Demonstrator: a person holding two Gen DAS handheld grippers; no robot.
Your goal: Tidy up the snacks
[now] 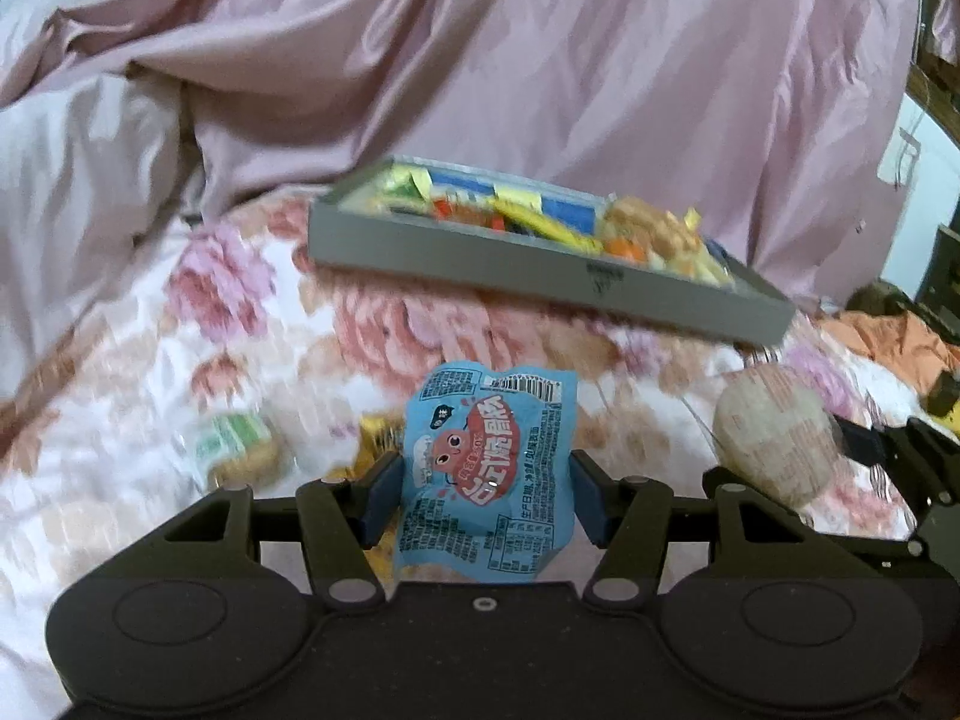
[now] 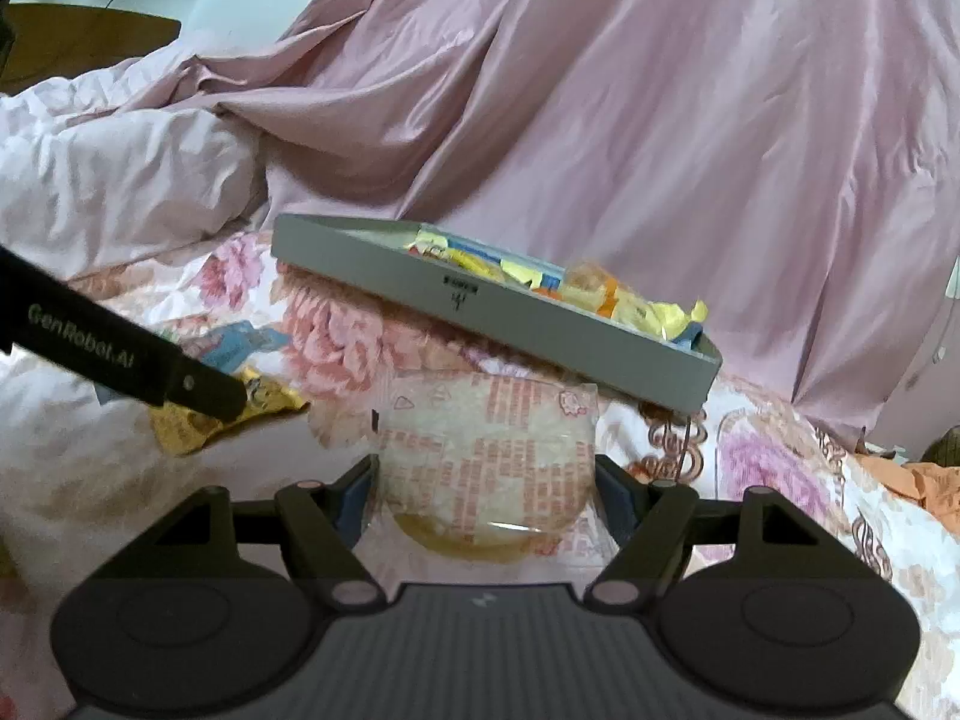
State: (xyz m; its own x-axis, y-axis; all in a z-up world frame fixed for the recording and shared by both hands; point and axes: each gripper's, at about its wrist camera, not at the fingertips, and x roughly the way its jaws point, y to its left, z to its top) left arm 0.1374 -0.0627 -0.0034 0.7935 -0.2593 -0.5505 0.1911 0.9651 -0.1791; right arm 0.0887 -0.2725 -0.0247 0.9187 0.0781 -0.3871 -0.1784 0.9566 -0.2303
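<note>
Floral bedding (image 1: pixel 198 324) in pink, red and white is seen as the working surface, with a mauve satin quilt (image 1: pixel 540 60) heaped behind it toward twelve o'clock in both views.

A grey tray (image 1: pixel 480 255) is seen resting on the bedding at about one o'clock from the left gripper, tilted, with its right end lower in the frame. It is filled with wrapped snacks (image 1: pixel 540 219), mostly yellow, blue and orange; the single items cannot be told apart through the blur.

The left gripper (image 1: pixel 485 489) is closed on a blue snack packet (image 1: pixel 486 468), which is pinched at both sides by the blue pads (image 1: pixel 381 495). The packet is held upright, printed with a red cartoon figure and a barcode near its top edge. A green-labelled snack (image 1: pixel 240 447) is seen on the bedding at ten o'clock from this gripper, blurred, and a yellow wrapper (image 1: pixel 378 435) lies just behind the left pad.

The right gripper (image 2: pixel 486 495) is closed on a clear-wrapped round cake (image 2: pixel 486 462) with red print, the fingers set wide apart against its sides. The cake is held just below the tray's near wall (image 2: pixel 510 324). The same cake (image 1: pixel 774 441) is visible at three o'clock in the left wrist view.
</note>
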